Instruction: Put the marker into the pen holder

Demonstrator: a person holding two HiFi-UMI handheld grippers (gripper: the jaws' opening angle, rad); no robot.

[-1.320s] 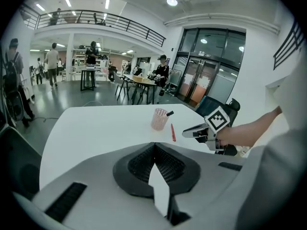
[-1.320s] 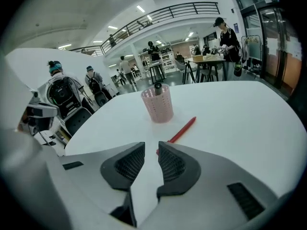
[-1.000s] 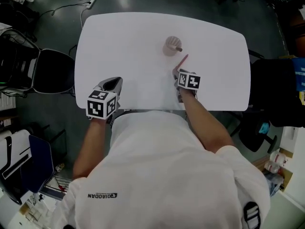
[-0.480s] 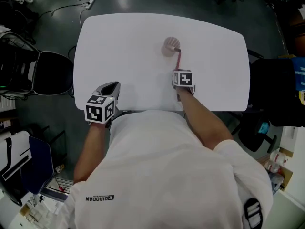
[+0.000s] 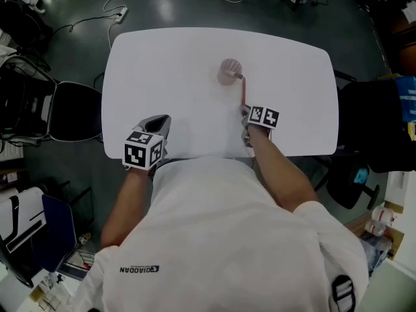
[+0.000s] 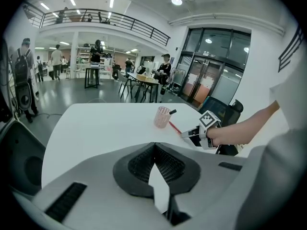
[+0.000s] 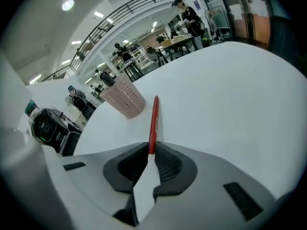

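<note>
Gripping: our right claw (image 7: pixel 150 151) has just closed onto the marker's (image 7: pixel 154 121) near end.
Left claw (image 6: pixel 154 146): shut, empty.
Risk: end grip lets marker pivot past holder (image 7: pixel 125 99).

We see a table (image 5: pixel 169 70) with a smooth, matt white top. The marker (image 7: pixel 153 121) looks like glossy red plastic, and the pen holder (image 7: pixel 125 101) like pink plastic pierced all over with small holes. The floor (image 5: pixel 162 5) is dark and shiny. The shirt (image 5: pixel 221 226) is white cloth.
</note>
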